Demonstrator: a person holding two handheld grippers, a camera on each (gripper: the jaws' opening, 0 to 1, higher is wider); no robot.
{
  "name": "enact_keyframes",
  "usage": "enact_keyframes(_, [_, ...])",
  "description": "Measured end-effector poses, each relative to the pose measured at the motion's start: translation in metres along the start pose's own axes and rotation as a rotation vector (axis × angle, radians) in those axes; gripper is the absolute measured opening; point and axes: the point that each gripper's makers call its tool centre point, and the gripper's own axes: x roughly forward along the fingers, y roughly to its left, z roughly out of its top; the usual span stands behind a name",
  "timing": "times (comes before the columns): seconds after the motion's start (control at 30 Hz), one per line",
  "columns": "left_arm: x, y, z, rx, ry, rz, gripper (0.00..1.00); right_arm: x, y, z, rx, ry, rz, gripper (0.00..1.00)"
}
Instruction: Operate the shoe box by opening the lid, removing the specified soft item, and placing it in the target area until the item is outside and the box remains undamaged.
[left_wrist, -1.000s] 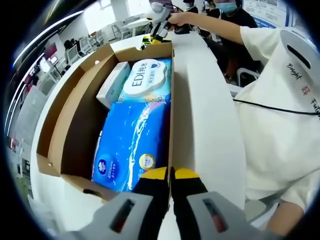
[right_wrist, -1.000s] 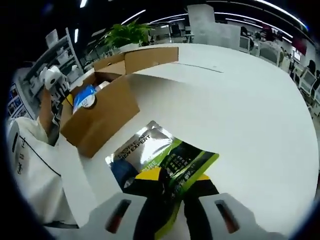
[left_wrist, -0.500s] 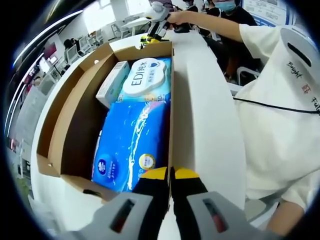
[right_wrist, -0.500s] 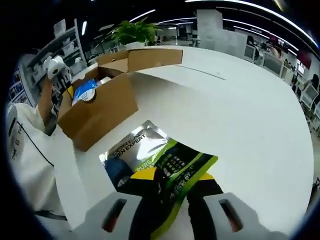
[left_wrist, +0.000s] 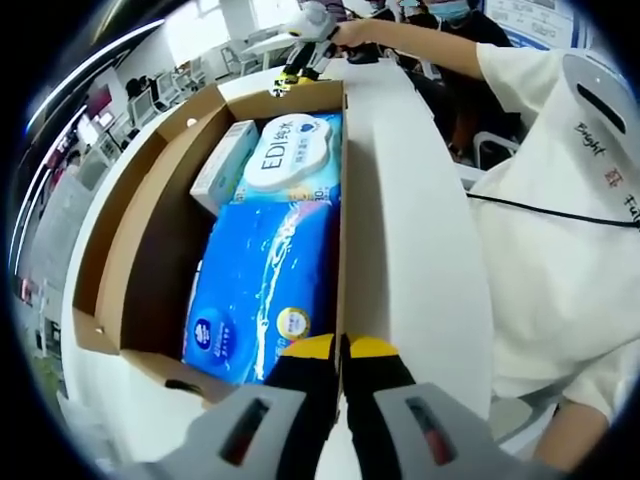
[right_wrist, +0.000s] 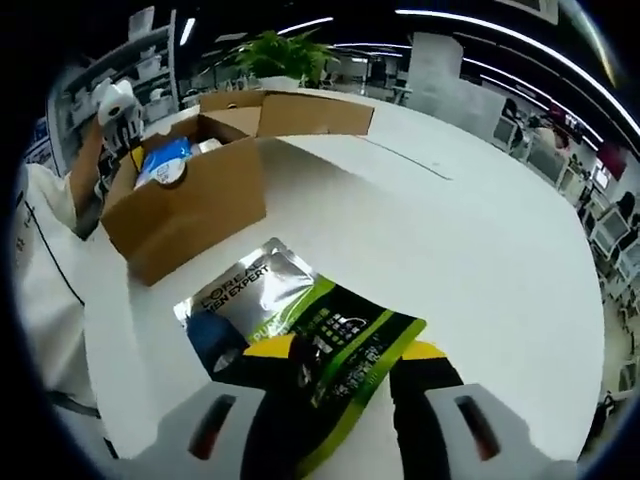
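Note:
The open cardboard shoe box (left_wrist: 150, 230) holds a blue wipes pack (left_wrist: 265, 290), a white-topped EDI pack (left_wrist: 290, 160) and a small white carton (left_wrist: 225, 165). My left gripper (left_wrist: 341, 352) is shut on the box's right wall at its near corner. In the right gripper view the box (right_wrist: 190, 205) stands at the far left, with the left gripper (right_wrist: 115, 100) at its end. A soft green and silver pouch (right_wrist: 300, 320) lies flat on the white table (right_wrist: 450, 240). My right gripper (right_wrist: 345, 350) is open, one jaw on each side of the pouch's near end.
The box's white lid (left_wrist: 410, 250) lies folded out to the right. A person in a white shirt (left_wrist: 560, 220) stands close beside it. A potted plant (right_wrist: 280, 60) and office desks lie beyond the table's far edge.
The right jaws have spread apart and let go of the pouch, which now lies on the table. The right gripper view has shifted slightly. The left gripper keeps its hold.

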Motion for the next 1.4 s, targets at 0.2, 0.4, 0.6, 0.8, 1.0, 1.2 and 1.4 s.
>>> enact_keyframes(0.2, [0.0, -0.001, 0.0, -0.003, -0.004, 0.007, 0.02, -0.001, -0.011, -0.003, 0.03, -0.017, -0.036, 0.43])
enact_keyframes(0.4, [0.001, -0.002, 0.0, -0.01, 0.0, 0.011, 0.02, 0.0, -0.017, -0.01, 0.021, -0.012, -0.09, 0.49])
enact_keyframes(0.6, [0.001, -0.001, 0.0, -0.004, -0.009, 0.013, 0.02, -0.01, -0.019, -0.009, -0.019, -0.055, -0.158, 0.49])
enact_keyframes(0.8, [0.001, -0.001, 0.0, -0.003, -0.015, 0.014, 0.02, -0.017, -0.001, 0.011, 0.022, -0.176, -0.131, 0.49])
enact_keyframes(1.0, [0.002, 0.0, 0.0, -0.002, -0.013, 0.014, 0.02, -0.011, 0.026, 0.018, 0.086, -0.222, -0.064, 0.59])
enact_keyframes(1.2, [0.002, -0.001, 0.0, -0.006, -0.006, 0.014, 0.02, -0.013, 0.026, 0.019, 0.154, -0.242, -0.127, 0.69])
enact_keyframes(1.4, [0.002, -0.001, 0.0, -0.002, -0.001, 0.025, 0.02, -0.008, 0.027, 0.013, 0.251, -0.272, -0.154, 0.8])
